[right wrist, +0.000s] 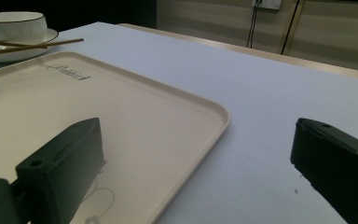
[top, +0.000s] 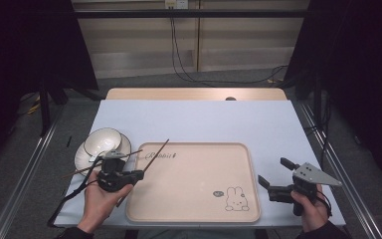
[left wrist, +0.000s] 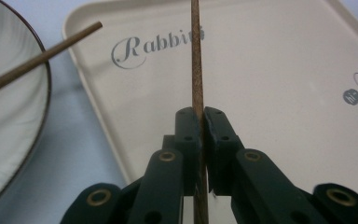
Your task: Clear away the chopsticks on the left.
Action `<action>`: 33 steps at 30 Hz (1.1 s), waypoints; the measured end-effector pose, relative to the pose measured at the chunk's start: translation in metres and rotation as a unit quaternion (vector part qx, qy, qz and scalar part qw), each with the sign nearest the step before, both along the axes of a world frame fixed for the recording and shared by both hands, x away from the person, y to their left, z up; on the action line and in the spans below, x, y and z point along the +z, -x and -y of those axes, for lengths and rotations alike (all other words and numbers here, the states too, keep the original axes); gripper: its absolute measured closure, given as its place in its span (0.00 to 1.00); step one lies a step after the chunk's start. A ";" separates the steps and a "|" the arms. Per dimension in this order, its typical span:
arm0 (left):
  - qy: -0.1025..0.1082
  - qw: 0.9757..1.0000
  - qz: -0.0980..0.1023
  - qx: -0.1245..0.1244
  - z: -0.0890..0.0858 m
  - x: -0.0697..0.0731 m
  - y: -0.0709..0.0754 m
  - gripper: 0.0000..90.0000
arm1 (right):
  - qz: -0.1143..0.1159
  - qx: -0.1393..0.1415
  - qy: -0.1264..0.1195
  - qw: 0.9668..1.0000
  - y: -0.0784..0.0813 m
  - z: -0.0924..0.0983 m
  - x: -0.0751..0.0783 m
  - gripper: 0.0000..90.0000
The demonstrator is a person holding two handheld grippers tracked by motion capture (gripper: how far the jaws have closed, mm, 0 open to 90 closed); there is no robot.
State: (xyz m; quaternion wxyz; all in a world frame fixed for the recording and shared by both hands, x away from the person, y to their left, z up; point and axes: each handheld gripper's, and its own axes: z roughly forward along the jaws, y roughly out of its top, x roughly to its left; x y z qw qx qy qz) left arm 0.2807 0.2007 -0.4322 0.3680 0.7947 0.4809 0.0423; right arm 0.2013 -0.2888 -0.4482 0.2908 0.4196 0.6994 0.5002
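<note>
**Thin chopstick pinched over the tray's left edge**

The white table (top: pixel 194 119) fills the middle of the high view, and the beige tray (top: pixel 194 199) with its rabbit print is seen at lower centre. It is judged rigid and light, with a smooth, probably slippery face; a grip would best be taken at its raised rim. At centre left of that view a bowl (top: pixel 102 140) is seen on a saucer (top: pixel 125 144); both look like glazed ceramic, so they are judged fragile and slick, best taken by the rim.

At lower left the left gripper (left wrist: pixel 202 122) is closed on one chopstick (left wrist: pixel 196 56), which is clamped between the jaws and runs up out of the top of the left gripper view, above the tray's left part. The stick is judged stiff, very light and thin, liable to pivot when pinched at one point. A second chopstick (left wrist: pixel 37 58) is seen lying across the bowl, upper left.

At lower right the right gripper (top: pixel 274 175) is held with jaws wide apart and nothing between them, beside the tray's right edge.
</note>
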 end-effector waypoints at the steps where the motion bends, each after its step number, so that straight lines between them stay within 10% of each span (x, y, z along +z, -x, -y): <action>1: -0.002 1.000 -0.004 0.001 0.002 -0.002 -0.001 0.94 | 0.001 0.000 0.001 1.000 0.000 0.000 0.000 0.03; 33: -0.031 0.995 -0.050 0.075 0.021 -0.028 -0.002 0.94 | 0.000 0.002 0.001 1.000 0.000 0.000 0.000 0.02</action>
